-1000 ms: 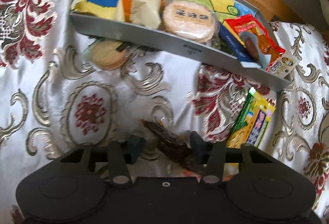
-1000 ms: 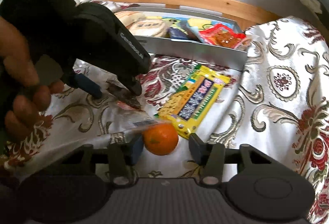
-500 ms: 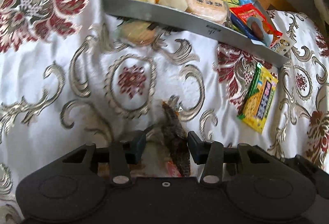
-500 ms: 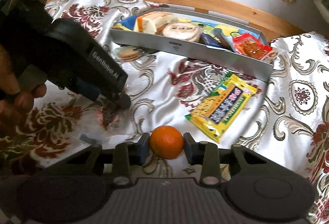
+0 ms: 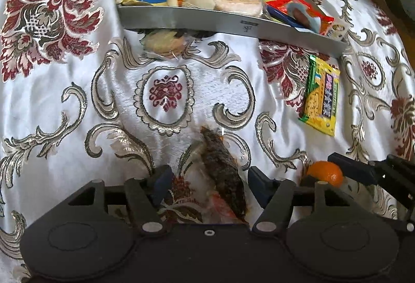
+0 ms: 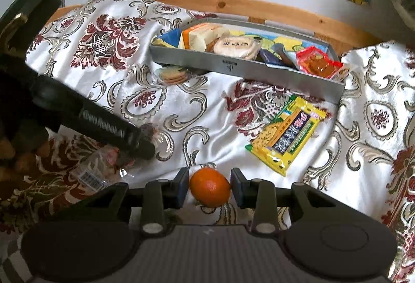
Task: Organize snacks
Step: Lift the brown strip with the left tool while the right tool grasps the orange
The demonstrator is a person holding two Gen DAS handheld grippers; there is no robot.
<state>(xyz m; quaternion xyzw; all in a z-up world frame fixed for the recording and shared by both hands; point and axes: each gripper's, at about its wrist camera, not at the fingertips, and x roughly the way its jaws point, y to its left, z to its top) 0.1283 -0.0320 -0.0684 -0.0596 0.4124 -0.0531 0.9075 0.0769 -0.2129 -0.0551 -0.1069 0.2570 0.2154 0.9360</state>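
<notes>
A tray point(image 6: 249, 69) of snacks sits at the bed's far edge; a cookie packet point(image 6: 172, 75) lies just before it, a cracker pack point(image 6: 286, 132) nearer right.

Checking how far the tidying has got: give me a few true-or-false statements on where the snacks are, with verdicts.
1. The yellow packet lies inside the grey tray. False: it lies on the patterned cloth in front of the tray.
2. A round cookie pack sits on the cloth by the tray's front wall. True.
3. The orange is in the tray. False: it is outside the tray.
4. The tray holds several wrapped snacks. True.
</notes>
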